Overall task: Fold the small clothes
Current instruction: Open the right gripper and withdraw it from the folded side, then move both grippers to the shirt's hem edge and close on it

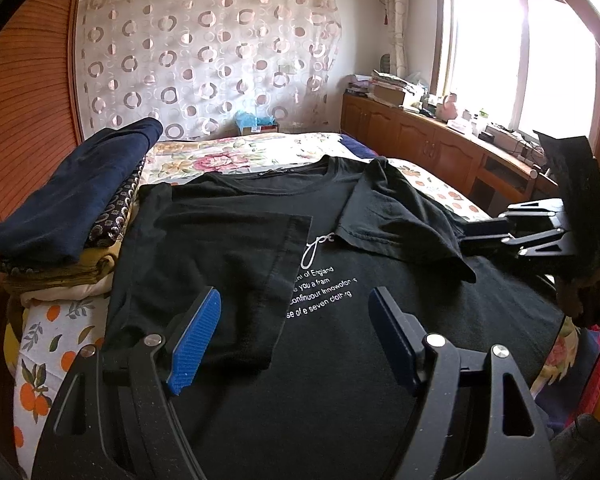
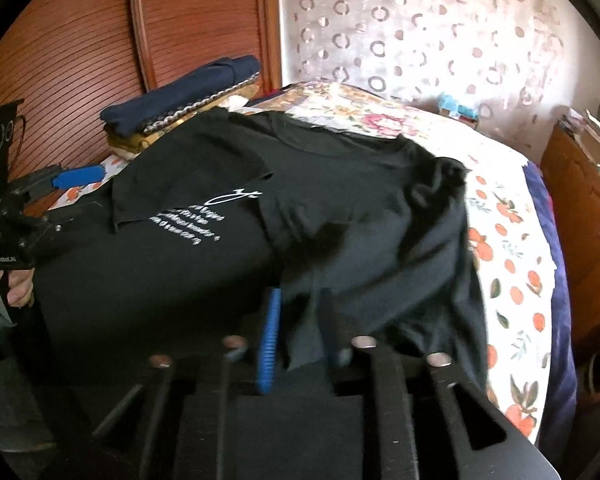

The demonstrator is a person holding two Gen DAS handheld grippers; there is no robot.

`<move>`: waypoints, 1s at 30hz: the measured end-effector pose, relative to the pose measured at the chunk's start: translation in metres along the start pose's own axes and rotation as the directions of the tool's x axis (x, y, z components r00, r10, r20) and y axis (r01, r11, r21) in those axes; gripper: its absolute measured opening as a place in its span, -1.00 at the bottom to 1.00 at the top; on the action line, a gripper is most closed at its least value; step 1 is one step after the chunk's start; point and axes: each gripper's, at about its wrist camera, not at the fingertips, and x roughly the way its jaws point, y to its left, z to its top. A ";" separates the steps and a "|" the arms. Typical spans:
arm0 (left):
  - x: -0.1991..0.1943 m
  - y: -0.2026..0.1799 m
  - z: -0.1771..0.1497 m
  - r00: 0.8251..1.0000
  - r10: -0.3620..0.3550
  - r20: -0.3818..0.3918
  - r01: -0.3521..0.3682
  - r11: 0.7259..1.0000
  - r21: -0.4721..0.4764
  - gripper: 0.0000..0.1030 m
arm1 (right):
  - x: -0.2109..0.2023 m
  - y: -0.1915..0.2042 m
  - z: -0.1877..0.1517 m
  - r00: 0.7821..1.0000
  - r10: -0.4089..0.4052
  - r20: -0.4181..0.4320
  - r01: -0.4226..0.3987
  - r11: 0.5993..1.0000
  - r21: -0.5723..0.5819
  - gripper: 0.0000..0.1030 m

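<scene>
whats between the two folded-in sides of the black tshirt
A bare strip of the black t-shirt front bearing white printed text, seen in both wrist views.

Bedspread [image 1: 228,156] with flowers and oranges covers the bed, mid-frame. Stack of folded clothes [image 1: 72,216] at left edge, navy piece on top, patterned and yellow ones under it. Reddish slatted wooden panel [image 1: 28,112] fills far left. Sheer curtain [image 1: 204,52] with ring pattern hangs upper centre. Small box with blue tissue [image 1: 256,122] sits at the curtain's foot. Bright window [image 1: 512,52] upper right. Below it, a low wooden cabinet [image 1: 412,136], top cluttered with books and small items too tiny to identify.
</scene>
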 end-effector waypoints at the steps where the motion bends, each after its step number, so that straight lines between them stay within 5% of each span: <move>1: 0.000 0.000 0.000 1.000 0.000 0.000 0.000 1.000 -0.001 0.50 | -0.004 -0.005 -0.002 1.000 -0.013 0.009 0.013 1.000 0.012 -0.28; 10: 0.002 0.005 -0.001 1.000 0.017 -0.007 -0.017 1.000 -0.008 0.49 | 0.009 -0.048 -0.025 0.977 -0.195 -0.081 0.202 0.976 0.084 -0.24; 16: 0.004 0.016 0.001 0.999 0.043 -0.009 -0.043 0.999 -0.014 0.50 | 0.013 -0.055 -0.029 0.981 -0.170 -0.091 0.180 0.977 0.117 -0.25; 20: 0.004 0.023 0.007 0.998 0.055 -0.007 -0.055 0.998 -0.015 0.49 | 0.012 -0.055 -0.030 0.988 -0.129 -0.080 0.136 0.986 0.093 -0.86; 30: 0.020 0.053 0.043 0.993 0.114 -0.009 -0.114 0.993 0.023 0.50 | -0.028 -0.106 -0.032 0.975 -0.219 -0.035 0.222 0.960 0.171 -0.92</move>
